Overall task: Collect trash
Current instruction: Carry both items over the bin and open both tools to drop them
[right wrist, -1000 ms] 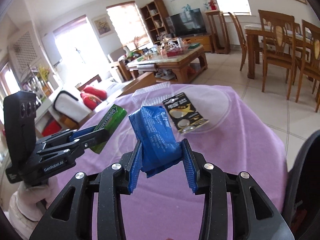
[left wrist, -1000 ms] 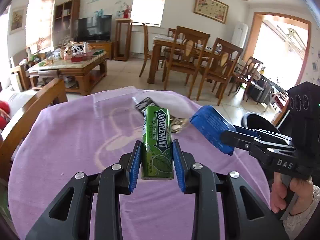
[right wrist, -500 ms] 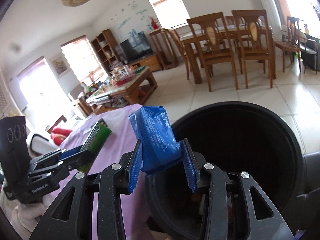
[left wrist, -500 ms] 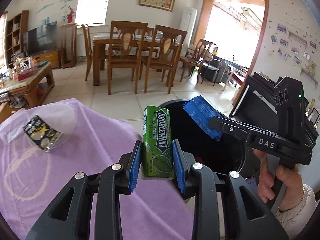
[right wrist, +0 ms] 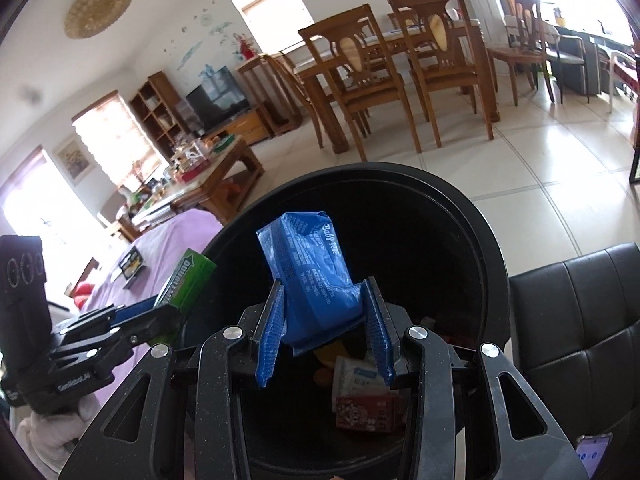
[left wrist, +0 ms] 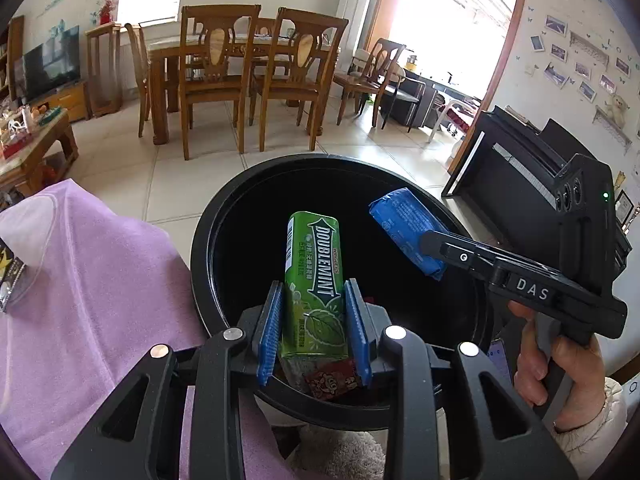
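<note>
- Over at the far left of the left wrist view, a purple tablecloth (left wrist: 92,300) covers the table, with a black-and-gold packet (left wrist: 6,280) lying on it at the frame edge.
- Just beside the cloth stands a round black trash bin (left wrist: 200,248), open at the top; a red printed packet (left wrist: 332,378) and a pale carton (right wrist: 360,376) lie inside it.
- Above the bin's mouth, the left gripper (left wrist: 314,328) pinches the lower end of a green Doublemint gum box (left wrist: 314,276) between its blue pads (left wrist: 270,332), the box pointing forward.
- Further right, the right gripper (right wrist: 324,336) is closed on a blue wrapped pack (right wrist: 316,276), also held over the bin's opening.
- At the far right, the person's right hand (left wrist: 560,364) grips that tool's handle.
</note>
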